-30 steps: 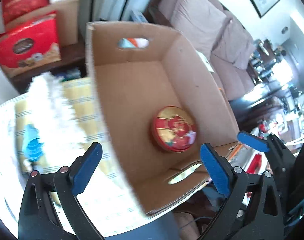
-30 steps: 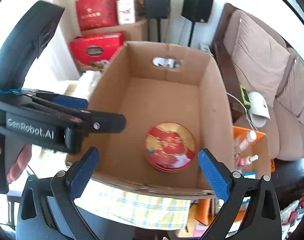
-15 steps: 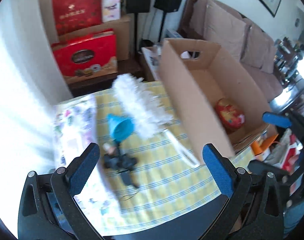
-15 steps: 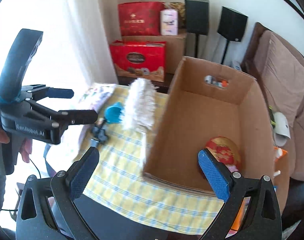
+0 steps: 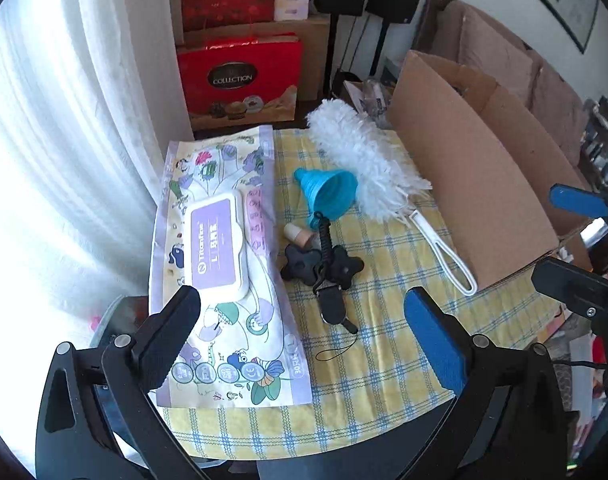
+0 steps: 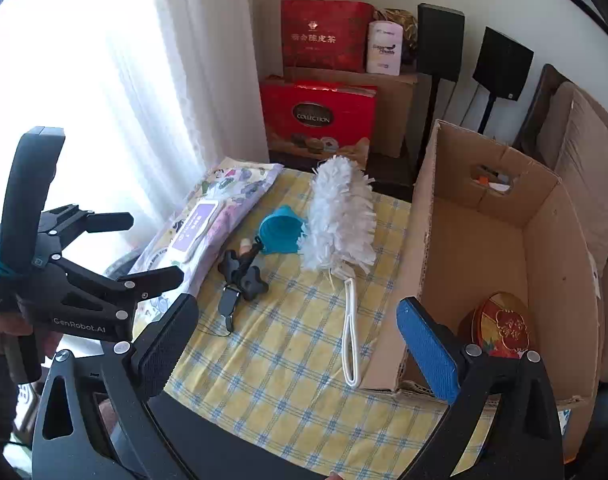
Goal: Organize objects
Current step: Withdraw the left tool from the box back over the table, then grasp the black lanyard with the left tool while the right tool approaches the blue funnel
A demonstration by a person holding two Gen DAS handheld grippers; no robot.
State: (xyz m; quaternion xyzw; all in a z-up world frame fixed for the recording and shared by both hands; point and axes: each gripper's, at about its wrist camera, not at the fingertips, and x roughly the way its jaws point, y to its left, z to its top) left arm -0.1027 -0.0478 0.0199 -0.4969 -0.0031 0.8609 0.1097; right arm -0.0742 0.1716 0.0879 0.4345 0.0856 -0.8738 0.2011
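On a yellow checked tablecloth (image 5: 383,352) lie a wet-wipes pack (image 5: 220,256), a blue funnel (image 5: 329,194), a white duster (image 5: 367,160) with a loop handle, a small beige bottle (image 5: 298,233) and a black clip gadget (image 5: 323,270). An open cardboard box (image 6: 499,256) at the right holds a red round tin (image 6: 501,326). My left gripper (image 5: 300,340) is open and empty, above the near table edge. My right gripper (image 6: 300,344) is open and empty, near the box's front corner. The left gripper also shows in the right wrist view (image 6: 144,248).
Red gift boxes (image 5: 240,76) and a brown carton stand behind the table by a white curtain (image 5: 64,128). Two black speakers (image 6: 499,64) and a brown sofa (image 5: 515,60) are at the back right. The duster handle (image 6: 349,332) lies against the box wall.
Both grippers pulled back and swung left from over the box to over the table's loose objects. The tin stays in the box. Both stay open.
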